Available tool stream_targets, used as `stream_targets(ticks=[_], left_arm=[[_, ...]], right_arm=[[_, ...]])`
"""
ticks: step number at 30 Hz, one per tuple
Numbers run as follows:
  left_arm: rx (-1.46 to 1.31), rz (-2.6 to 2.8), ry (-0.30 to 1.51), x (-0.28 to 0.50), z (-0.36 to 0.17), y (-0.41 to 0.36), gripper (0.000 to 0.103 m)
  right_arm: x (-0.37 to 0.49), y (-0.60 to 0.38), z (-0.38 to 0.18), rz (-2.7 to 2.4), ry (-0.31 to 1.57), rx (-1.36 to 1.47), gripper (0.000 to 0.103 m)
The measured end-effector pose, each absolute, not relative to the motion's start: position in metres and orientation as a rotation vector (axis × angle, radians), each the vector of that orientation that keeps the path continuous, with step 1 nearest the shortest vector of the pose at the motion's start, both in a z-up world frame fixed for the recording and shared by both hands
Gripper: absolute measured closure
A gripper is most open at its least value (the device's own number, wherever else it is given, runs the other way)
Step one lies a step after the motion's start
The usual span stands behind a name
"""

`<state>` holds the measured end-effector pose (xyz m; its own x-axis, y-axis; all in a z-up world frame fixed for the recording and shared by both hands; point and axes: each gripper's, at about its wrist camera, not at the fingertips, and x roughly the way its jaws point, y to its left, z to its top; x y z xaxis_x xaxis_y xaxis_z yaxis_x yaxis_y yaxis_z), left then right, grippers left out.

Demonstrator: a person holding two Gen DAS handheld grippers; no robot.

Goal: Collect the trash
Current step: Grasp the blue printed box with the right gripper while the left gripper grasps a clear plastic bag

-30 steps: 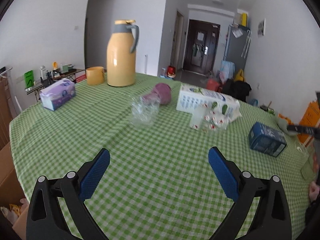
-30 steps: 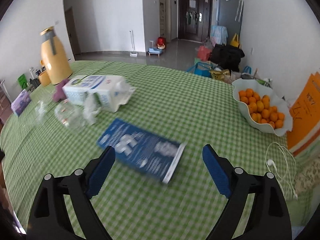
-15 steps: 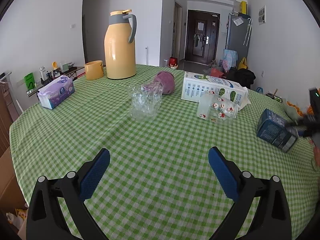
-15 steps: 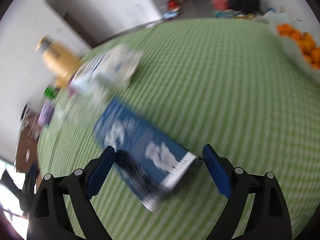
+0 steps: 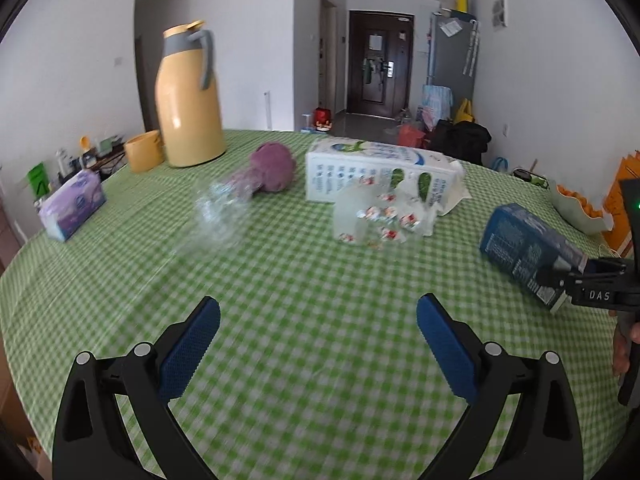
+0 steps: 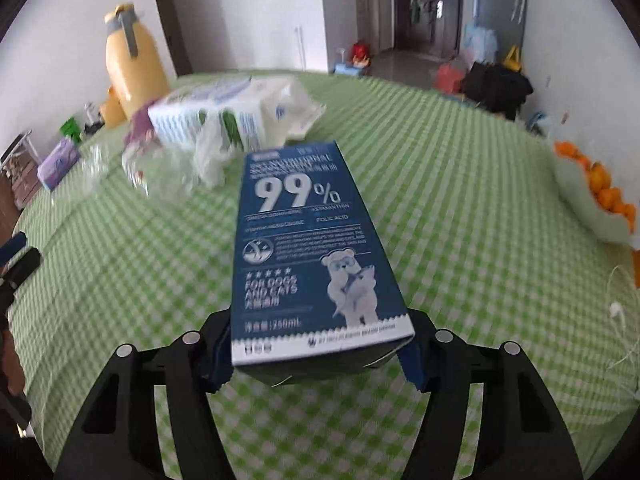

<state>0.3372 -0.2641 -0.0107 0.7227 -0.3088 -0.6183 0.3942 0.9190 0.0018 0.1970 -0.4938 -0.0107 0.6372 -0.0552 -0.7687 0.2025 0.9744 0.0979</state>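
Observation:
My right gripper (image 6: 316, 364) is shut on the near end of a dark blue carton (image 6: 308, 240) and holds it tilted above the green checked tablecloth; the carton also shows in the left wrist view (image 5: 528, 256). My left gripper (image 5: 318, 344) is open and empty over the cloth. Ahead of it lie a crumpled clear plastic wrapper (image 5: 220, 216), a clear bag with red-and-white print (image 5: 376, 220) and a torn white box (image 5: 376, 172). These also show in the right wrist view, the white box (image 6: 224, 120) behind the carton.
A yellow thermos jug (image 5: 188, 100), a yellow cup (image 5: 144, 156), a purple cloth lump (image 5: 272, 168) and a purple tissue pack (image 5: 74, 204) stand on the far left. A bowl of oranges (image 6: 600, 196) and a white cable (image 6: 624, 312) are at the right edge.
My right gripper closed on the blue carton and lifted it off the cloth. My left gripper moved forward toward the wrappers and stayed open.

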Motion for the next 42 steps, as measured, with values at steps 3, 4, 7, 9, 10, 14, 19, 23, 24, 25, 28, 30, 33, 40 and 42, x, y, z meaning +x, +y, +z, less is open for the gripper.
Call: stream_targets(ticks=[3,4,7,9,10,14,19,23,24,25,28,30,33,40,42], left_arm=[[0.122,-0.440,0.656,0.351,-0.010,-0.286,0.007],[0.131,-0.482,0.647,0.358,-0.011,-0.296,0.007],[0.194,-0.535,0.591,0.378,-0.013,-0.316,0.007],[0.215,-0.558,0.574,0.390,-0.011,-0.321,0.007],[0.220,-0.568,0.582,0.401,-0.008,-0.324,0.007],[0.266,-0.589,0.613,0.446,-0.008,-0.339,0.007],[-0.040,-0.575,0.871,0.502,-0.033,-0.330,0.008],[-0.180,-0.674,0.885,0.493,-0.042,-0.322,0.049],[-0.144,-0.696,0.849,0.485,-0.041,-0.324,0.058],[-0.127,-0.727,0.832,0.476,-0.038,-0.324,0.062],[-0.112,-0.751,0.774,0.451,-0.020,-0.318,0.098],[-0.132,-0.771,0.722,0.434,-0.004,-0.308,0.103],[-0.149,-0.773,0.651,0.404,0.022,-0.285,0.103],[-0.152,-0.533,0.476,0.338,0.076,-0.177,0.103],[-0.158,-0.468,0.434,0.319,0.083,-0.132,0.103]], right_arm=[[0.197,-0.498,0.011,-0.150,0.785,0.192,0.041],[0.197,-0.501,0.016,-0.159,0.773,0.190,0.041],[0.190,-0.516,0.024,-0.167,0.739,0.233,0.040],[0.185,-0.529,0.028,-0.156,0.722,0.276,0.040],[0.180,-0.532,0.031,-0.161,0.709,0.298,0.040],[0.168,-0.547,0.039,-0.127,0.672,0.350,0.040],[0.175,-0.548,0.036,-0.076,0.683,0.370,0.042],[0.178,-0.551,0.036,-0.069,0.679,0.393,0.043],[0.179,-0.551,0.036,-0.066,0.684,0.391,0.043],[0.179,-0.551,0.036,-0.067,0.688,0.391,0.043],[0.178,-0.543,0.040,-0.063,0.705,0.364,0.044],[0.177,-0.537,0.047,-0.063,0.685,0.351,0.044],[0.177,-0.525,0.054,-0.072,0.655,0.318,0.044],[0.169,-0.487,0.078,-0.073,0.594,0.233,0.044],[0.164,-0.466,0.088,-0.075,0.560,0.180,0.044]])
